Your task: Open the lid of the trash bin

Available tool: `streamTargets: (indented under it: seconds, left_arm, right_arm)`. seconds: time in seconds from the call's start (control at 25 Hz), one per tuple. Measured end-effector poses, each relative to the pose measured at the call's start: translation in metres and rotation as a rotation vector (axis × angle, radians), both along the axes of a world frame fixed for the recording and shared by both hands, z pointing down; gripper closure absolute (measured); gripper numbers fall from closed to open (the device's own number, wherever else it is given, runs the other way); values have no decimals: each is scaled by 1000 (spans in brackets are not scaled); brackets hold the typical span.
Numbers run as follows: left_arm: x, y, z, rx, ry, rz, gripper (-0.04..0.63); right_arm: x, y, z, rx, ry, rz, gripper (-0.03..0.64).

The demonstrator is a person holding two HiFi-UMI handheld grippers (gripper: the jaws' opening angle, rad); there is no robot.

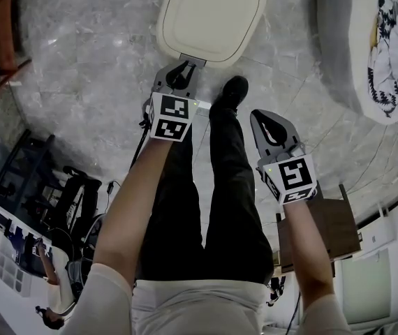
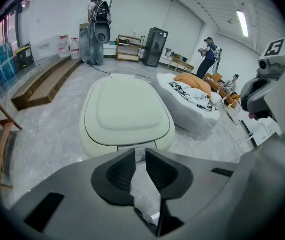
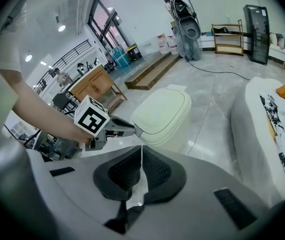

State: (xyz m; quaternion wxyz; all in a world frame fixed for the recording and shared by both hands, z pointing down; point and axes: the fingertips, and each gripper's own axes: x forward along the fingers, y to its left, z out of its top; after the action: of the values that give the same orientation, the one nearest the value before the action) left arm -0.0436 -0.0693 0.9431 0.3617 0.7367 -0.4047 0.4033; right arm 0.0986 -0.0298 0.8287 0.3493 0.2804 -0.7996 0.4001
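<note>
Down on the grey marble floor [image 1: 80,68], the trash bin [image 1: 211,16] is sitting straight ahead of the person's feet, and its cream lid [image 2: 127,109] is lying flat and fully closed. The left gripper [image 1: 183,65] is reaching down to the near edge of that lid, where a little grey push tab [image 2: 140,154] is sticking out (only the letters "USH" are showing on it). Its jaws are sitting almost together with the tab between their tips, and both pads look to be pressing on its sides, so it's pinching the tab rather than hanging empty. The right gripper [image 1: 260,117] is hovering off to the right, well apart from the bin, and in the head view it's showing just right of a black shoe [image 1: 232,89]. Its jaws are closed right up, with only a hairline slit between the pads and nothing in there. Seen from the right gripper view, the left one's nose is touching the front rim of the bin. Right of the bin, a big white cushion [image 1: 342,54] is carrying a black-and-white printed cloth [image 1: 387,54] and something orange [image 2: 192,81]. Wooden steps [image 2: 42,86] are running along the far left side of the room.
</note>
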Motion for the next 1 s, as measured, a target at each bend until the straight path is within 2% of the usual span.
streamTargets:
  seconds: [0.44,0.64,0.88,1.0]
  left_arm:
    - [-3,2,6,2,-94,-31,523]
    - [0,1,9,13,-91,-71,523]
    - [-2,-1,9,-28,-95,-67,523]
    - [-3,1,11,-93,-86,-82,523]
  right_arm:
    - [1,1,0,14,0,28,584]
    - [-1,9,-3,12,-2,26,584]
    - [3,7,-15,32,8,10,584]
    - [8,1,-24,49,17,17,584]
